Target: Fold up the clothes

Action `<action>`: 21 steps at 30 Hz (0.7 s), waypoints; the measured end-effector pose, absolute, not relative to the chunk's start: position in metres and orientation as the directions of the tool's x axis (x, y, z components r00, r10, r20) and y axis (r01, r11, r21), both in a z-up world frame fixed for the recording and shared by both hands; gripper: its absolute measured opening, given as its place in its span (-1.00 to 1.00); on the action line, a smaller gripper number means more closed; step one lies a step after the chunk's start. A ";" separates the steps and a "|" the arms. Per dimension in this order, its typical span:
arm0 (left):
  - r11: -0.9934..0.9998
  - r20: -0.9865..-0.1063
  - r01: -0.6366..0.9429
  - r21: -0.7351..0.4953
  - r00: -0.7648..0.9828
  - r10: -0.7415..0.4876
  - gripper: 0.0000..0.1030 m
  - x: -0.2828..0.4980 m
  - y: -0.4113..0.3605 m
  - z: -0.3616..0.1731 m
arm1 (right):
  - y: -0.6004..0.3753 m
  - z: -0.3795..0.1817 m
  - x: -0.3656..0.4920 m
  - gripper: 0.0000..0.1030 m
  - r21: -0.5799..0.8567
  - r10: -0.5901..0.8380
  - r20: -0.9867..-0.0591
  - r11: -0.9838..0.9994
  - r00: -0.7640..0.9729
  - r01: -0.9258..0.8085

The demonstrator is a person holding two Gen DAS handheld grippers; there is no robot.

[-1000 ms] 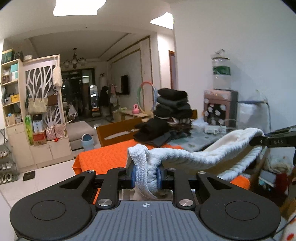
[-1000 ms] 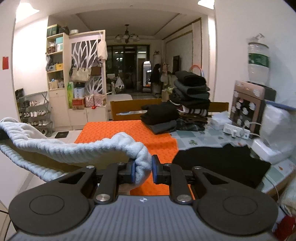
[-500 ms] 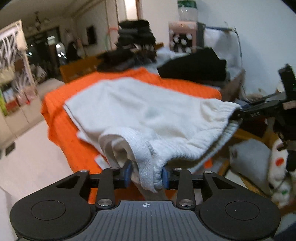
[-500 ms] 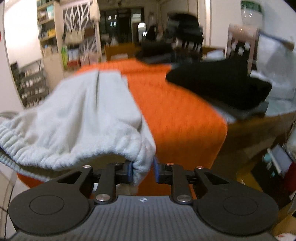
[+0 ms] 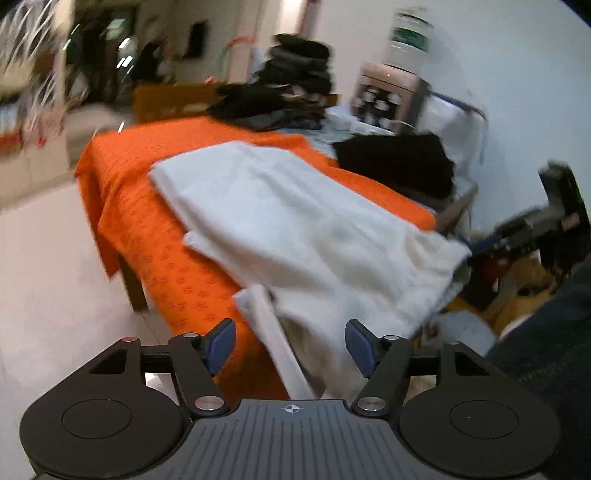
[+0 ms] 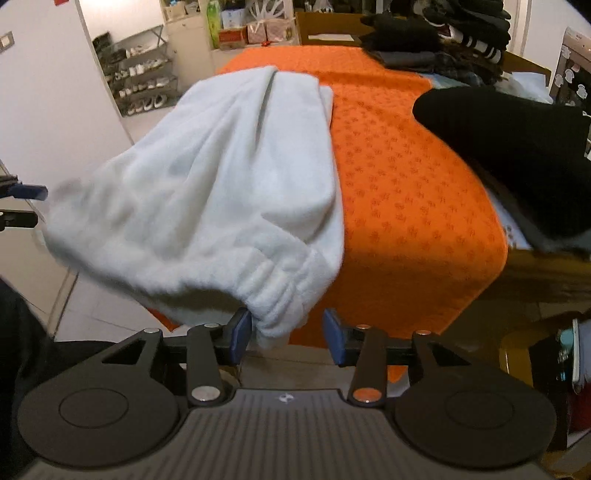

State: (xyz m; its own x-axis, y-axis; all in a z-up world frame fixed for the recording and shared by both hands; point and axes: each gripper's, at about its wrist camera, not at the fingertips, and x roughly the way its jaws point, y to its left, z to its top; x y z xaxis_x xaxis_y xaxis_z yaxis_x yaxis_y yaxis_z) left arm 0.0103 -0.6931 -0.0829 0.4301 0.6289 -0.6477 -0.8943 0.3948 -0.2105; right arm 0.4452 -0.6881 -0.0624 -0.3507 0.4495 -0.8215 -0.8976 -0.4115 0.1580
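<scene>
While the white garment [image 5: 306, 229] lies lengthwise on the orange table [image 5: 155, 221], running far from its near waistband, both the left hand-held gripper [image 5: 290, 345] and right hand-held gripper [image 6: 288, 334] are opening, gripping nothing, equally near that hem.

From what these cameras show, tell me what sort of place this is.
Most likely a lived-in home, a living and dining room: a shoe rack by the wall, a water dispenser, and a table under an orange cloth stacked with dark folded clothes.
</scene>
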 end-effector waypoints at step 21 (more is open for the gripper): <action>-0.108 -0.612 -0.895 -0.432 0.203 0.764 0.23 -0.023 -0.508 -0.072 | -0.453 -0.002 0.443 -0.27 0.378 0.592 -0.627 -0.338 -0.507 -0.862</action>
